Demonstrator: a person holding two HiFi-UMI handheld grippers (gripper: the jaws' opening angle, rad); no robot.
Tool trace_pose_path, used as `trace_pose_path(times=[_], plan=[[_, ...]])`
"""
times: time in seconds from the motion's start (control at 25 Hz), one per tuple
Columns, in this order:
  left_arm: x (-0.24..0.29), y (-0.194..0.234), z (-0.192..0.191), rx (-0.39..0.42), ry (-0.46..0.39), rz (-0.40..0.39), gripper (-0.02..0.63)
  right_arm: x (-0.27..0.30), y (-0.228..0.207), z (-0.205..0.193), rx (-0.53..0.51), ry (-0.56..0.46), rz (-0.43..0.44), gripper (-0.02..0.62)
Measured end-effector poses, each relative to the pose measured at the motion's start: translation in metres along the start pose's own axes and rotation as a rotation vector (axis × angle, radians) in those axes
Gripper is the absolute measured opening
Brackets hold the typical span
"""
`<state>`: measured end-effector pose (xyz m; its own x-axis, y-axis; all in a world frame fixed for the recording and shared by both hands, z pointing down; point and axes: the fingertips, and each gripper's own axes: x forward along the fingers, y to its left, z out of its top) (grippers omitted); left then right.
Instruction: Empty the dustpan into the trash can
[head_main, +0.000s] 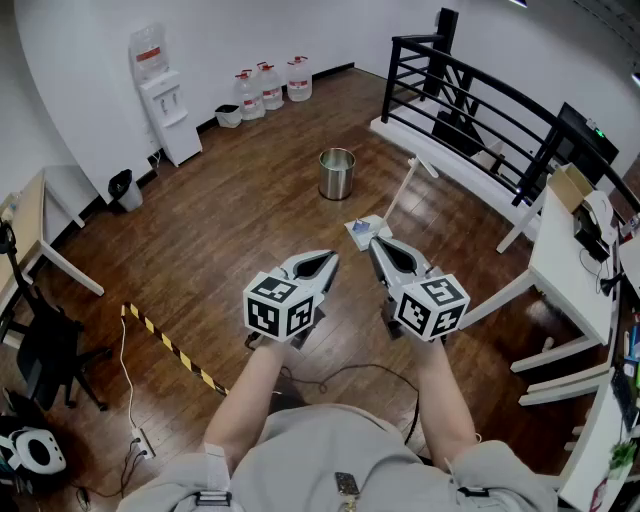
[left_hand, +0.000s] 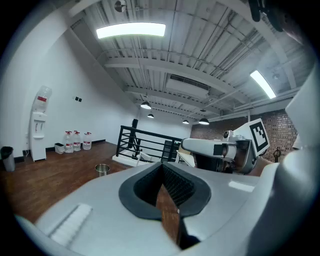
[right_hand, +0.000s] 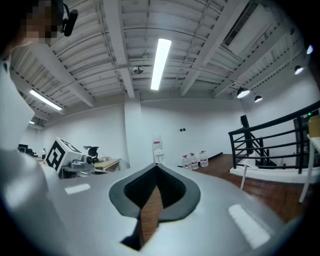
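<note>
- Two grippers are held side by side at the centre of the head view, each with its marker cube nearest the person.
- Left gripper (head_main: 323, 264): the jaws are closed tip to tip. Only the wooden floor (head_main: 250, 220) shows through the slot behind the tips, and nothing is held.
- Right gripper (head_main: 379, 246): the jaws are likewise pressed together and empty, and it is held level.
- Dustpan (head_main: 362, 232): it lies on the floor at 12 o'clock from the right gripper, just past its tips and apart from both grippers. Its long white handle (head_main: 400, 190) slants away toward 1 o'clock.
- Trash can (head_main: 337, 175): this round metal bin stands upright on the floor at 12 o'clock, beyond the dustpan and near it, not touching.
- Water dispenser (head_main: 165, 105): it stands against the wall at 10 o'clock, with water bottles (head_main: 270, 85) lined up at 11 o'clock.
- Black railing (head_main: 470, 100): it runs along at 1 to 2 o'clock.
- White table (head_main: 565, 260): it stands at 3 o'clock.
- Yellow-and-black tape (head_main: 170, 348): it lies across the boards at 8 o'clock.
</note>
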<state>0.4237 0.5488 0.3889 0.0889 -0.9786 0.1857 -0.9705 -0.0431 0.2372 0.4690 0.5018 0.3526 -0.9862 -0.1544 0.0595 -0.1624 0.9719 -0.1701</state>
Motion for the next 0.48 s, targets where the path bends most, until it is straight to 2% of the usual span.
trace_pose_path(times=[0.28,0.48], plan=[[0.027,0.066,0.013,-0.009,0.015,-0.028,0.005,0.067,-0.022,-0.002,0.011,0.016,-0.03,0.0],[0.061,0.136,0.037,0.004,0.019,-0.082,0.005,0.133,-0.048,0.001,0.005,0.027,-0.088,0.0]])
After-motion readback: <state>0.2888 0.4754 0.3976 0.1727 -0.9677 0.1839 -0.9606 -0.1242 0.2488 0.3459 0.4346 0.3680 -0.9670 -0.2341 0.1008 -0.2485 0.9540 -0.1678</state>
